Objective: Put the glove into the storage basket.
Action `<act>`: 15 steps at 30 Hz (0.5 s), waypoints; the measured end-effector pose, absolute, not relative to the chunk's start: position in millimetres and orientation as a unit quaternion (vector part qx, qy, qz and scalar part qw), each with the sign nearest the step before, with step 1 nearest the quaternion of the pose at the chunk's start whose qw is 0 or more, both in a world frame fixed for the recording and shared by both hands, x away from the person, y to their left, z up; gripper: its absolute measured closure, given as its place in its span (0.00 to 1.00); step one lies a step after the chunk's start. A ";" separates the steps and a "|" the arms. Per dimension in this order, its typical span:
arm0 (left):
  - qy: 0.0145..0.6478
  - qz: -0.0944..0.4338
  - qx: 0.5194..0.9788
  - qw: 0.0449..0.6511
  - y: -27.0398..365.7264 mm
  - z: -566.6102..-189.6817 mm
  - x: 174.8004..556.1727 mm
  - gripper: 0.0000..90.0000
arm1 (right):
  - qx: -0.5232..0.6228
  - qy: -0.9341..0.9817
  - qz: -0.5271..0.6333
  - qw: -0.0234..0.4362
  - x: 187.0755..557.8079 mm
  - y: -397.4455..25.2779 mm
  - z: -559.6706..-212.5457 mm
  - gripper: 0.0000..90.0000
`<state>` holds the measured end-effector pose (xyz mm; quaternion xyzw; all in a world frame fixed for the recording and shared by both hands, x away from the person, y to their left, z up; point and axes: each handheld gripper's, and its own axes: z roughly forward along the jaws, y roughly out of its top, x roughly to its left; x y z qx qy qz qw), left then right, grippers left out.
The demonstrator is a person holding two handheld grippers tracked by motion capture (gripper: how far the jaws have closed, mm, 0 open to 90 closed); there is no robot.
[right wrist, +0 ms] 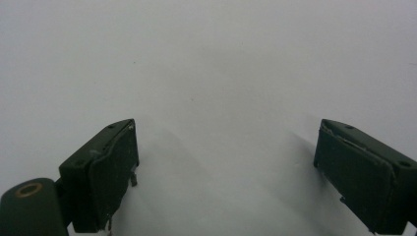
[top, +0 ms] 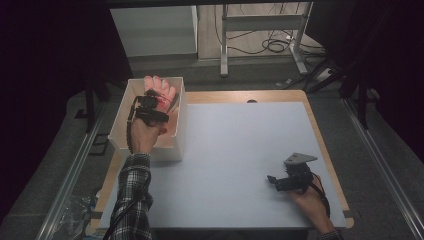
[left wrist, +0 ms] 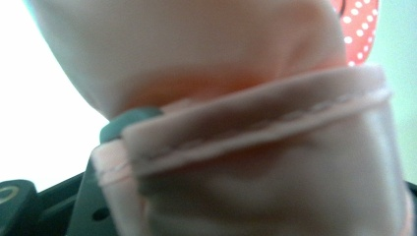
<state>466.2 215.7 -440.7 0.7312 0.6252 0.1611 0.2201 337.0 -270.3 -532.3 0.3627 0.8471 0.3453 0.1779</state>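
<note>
- At the far left of the table, a white box (top: 176,131) with straight, thin walls stands on the table's left edge; its near wall hides the bottom of what lies inside.
- The left gripper (top: 159,103) reaches down into this box from above, held by a hand with a plaid sleeve (top: 131,200). Its tips are buried among the contents, so the high view does not show how the jaws stand.
- Inside the box lies a pale pink cloth (top: 159,85), soft and smooth, bunched against the far wall. A small patch of red shows beside the gripper.
- In the left gripper view, the pink cloth (left wrist: 236,123) sits right against the lens, blurred, with a folded hem and a line of stitching running across it. The cloth wraps over the dark jaws, which appear pressed together on it. A scrap of red fabric with white dots (left wrist: 361,24) peeks out at the top right, cut off by the frame.
- The middle of the table (top: 235,150) is a flat, matt, pale grey sheet with a wooden border.
- At the right, near the front edge, the right gripper (top: 274,181) rests low over the table, well apart from the box, a grey three-cornered plate on top.
- In the right gripper view, its two black, blocky jaws stand wide apart with nothing between them but the bare grey surface (right wrist: 216,73).
</note>
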 end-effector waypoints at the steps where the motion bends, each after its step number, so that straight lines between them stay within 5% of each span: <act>1: 0.628 0.161 0.729 0.218 213.8 -443.5 468.6 0.47 | 0.363 0.847 0.345 0.178 337.0 -270.3 -532.3 0.11; 15: 0.636 0.138 0.739 0.174 199.4 -472.0 487.7 0.44 | 0.363 0.847 0.346 0.178 337.0 -270.3 -532.4 0.11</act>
